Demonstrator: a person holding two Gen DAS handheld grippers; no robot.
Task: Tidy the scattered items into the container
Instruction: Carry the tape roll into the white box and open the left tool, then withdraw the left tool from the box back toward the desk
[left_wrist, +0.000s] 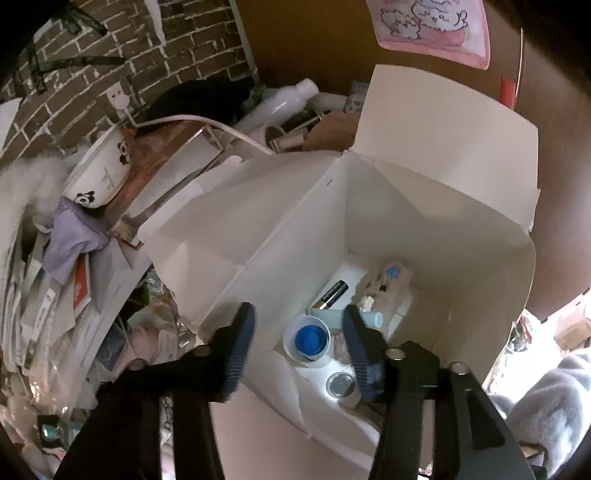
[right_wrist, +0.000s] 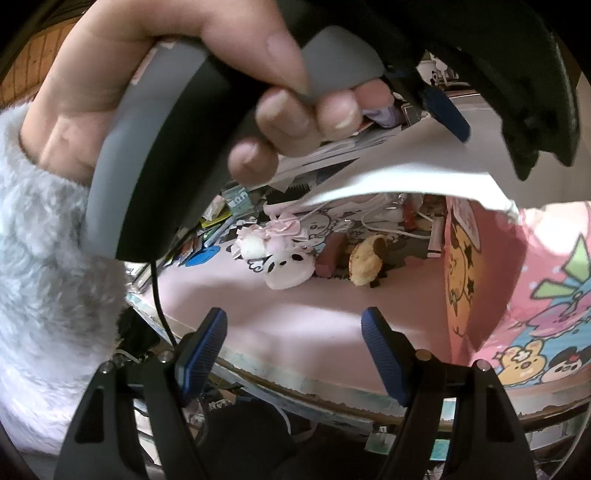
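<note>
A white cardboard box (left_wrist: 258, 236) stands open in the left wrist view. On its floor lie a battery (left_wrist: 331, 294), a cup with a blue cap (left_wrist: 308, 339), a small round tin (left_wrist: 340, 383), a pale blue tube (left_wrist: 373, 318) and a beige plush (left_wrist: 388, 282). My left gripper (left_wrist: 297, 325) hangs open over the box mouth, holding nothing. In the right wrist view my right gripper (right_wrist: 293, 325) is open and empty near the front edge of a pink desk mat (right_wrist: 280, 317). A white panda toy (right_wrist: 286, 267) and a brown plush (right_wrist: 365, 264) lie farther back on the mat.
A hand in a fluffy grey sleeve (right_wrist: 44, 240) grips the left gripper's handle (right_wrist: 166, 147) above the mat. A pink cartoon-printed bag (right_wrist: 535, 302) stands at right. A panda bowl (left_wrist: 99, 173), papers and a white bottle (left_wrist: 284, 98) crowd the area left of and behind the box.
</note>
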